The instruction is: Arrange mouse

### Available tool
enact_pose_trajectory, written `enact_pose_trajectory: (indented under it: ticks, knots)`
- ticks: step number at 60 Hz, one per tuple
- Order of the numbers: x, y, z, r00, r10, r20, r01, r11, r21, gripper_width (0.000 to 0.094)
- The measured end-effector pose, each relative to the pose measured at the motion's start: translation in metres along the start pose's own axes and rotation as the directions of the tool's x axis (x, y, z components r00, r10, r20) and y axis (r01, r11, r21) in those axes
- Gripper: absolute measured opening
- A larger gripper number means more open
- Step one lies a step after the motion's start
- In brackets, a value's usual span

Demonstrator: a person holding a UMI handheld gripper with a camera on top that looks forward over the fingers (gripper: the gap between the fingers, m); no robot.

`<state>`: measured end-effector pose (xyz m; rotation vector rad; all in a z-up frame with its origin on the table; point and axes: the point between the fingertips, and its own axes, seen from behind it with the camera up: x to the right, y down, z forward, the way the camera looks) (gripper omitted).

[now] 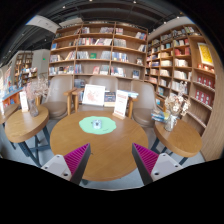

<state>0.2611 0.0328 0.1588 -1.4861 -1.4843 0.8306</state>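
Hovering released, the jaws face a round wooden table (105, 150) amid bookshelves (100, 52) and chairs (57, 97).

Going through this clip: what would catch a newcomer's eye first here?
Probably the green round mat on the round wooden table, with a small white mouse on it, beyond the open gripper. Behind, tall bookshelves fill the walls, and chairs ring the table.

My desk (108, 150) is round, smooth wood with a warm matt finish. At twelve o'clock on it lies a flat green mat (97, 125), matt-looking. The bookshelves (100, 50) beyond are wood too. My hand-held gripper (112, 160) has ribbed magenta pads (147, 160).
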Motion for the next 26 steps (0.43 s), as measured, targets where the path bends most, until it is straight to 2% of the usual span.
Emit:
enact_pose_trajectory:
  ticks: [26]
  knots:
    - [-0.019,0.003,-0.016,0.993,0.101,0.053,-0.101,0.995,-0.019,0.086]
